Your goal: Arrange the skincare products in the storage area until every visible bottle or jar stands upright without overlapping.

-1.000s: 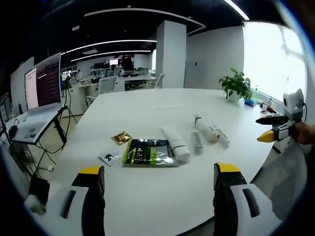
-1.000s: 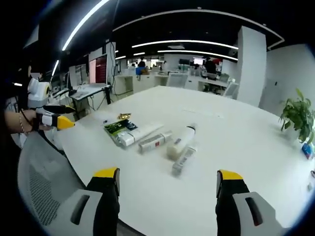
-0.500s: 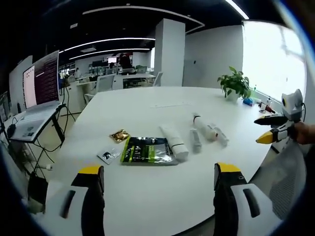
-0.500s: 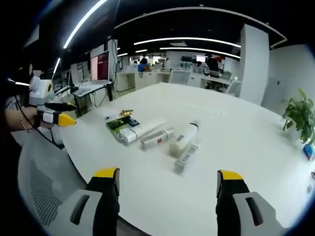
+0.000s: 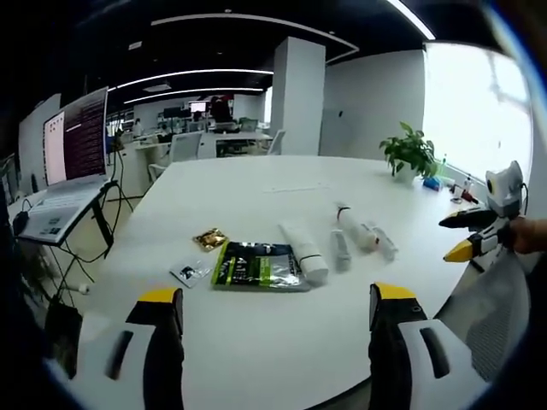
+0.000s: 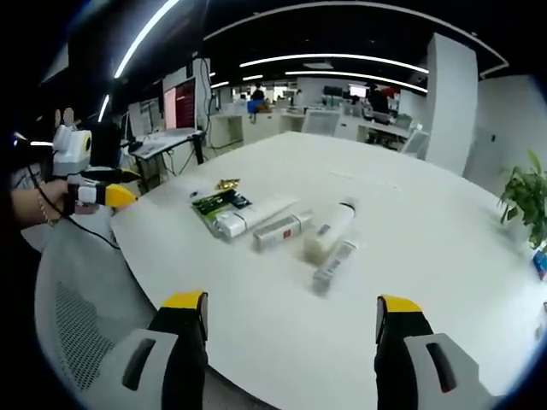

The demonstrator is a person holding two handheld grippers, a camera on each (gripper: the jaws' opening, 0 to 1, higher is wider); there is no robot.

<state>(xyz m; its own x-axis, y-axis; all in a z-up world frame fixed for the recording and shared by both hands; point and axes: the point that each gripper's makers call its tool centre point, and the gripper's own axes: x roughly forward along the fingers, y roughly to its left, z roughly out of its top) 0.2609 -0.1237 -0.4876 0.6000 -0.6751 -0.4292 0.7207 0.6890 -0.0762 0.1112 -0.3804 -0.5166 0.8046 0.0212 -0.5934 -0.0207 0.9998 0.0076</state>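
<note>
I hold both claws short of the white table point(image 5: 282, 342), at its near edge. My left gripper point(image 5: 273, 312) has its jaws spread wide with nothing between them; my right gripper point(image 6: 291, 318) is likewise spread and empty.

Location of the products: in the left gripper view they lie in a row at frame centre, above and well apart from my jaws. From left to right: a green-and-black pouch point(image 5: 253, 265), a large white tube point(image 5: 304, 252), a slim grey tube point(image 5: 340, 248), a white bottle point(image 5: 354, 226) and a small tube point(image 5: 382, 240). All lie flat; none stands upright. In the right gripper view the same row sits at centre frame, with the small tube point(image 6: 334, 265) nearest my jaws, though not within reach.

Handling, as judged: the tubes look light and soft-walled, so a firm pinch at mid-body could deform them. Grip near the cap or shoulder, where the body is stiffer. The white bottle appears rigid and smooth, and may slip; take it across the body below the cap. The labels are too blurred to confirm contents or fill level.

A gold sachet point(image 5: 210, 238) and a small packet point(image 5: 192, 272) lie left of the pouch, apart from it. At the right edge of the left gripper view, my right gripper point(image 5: 472, 236) shows its yellow-tipped jaws.
</note>
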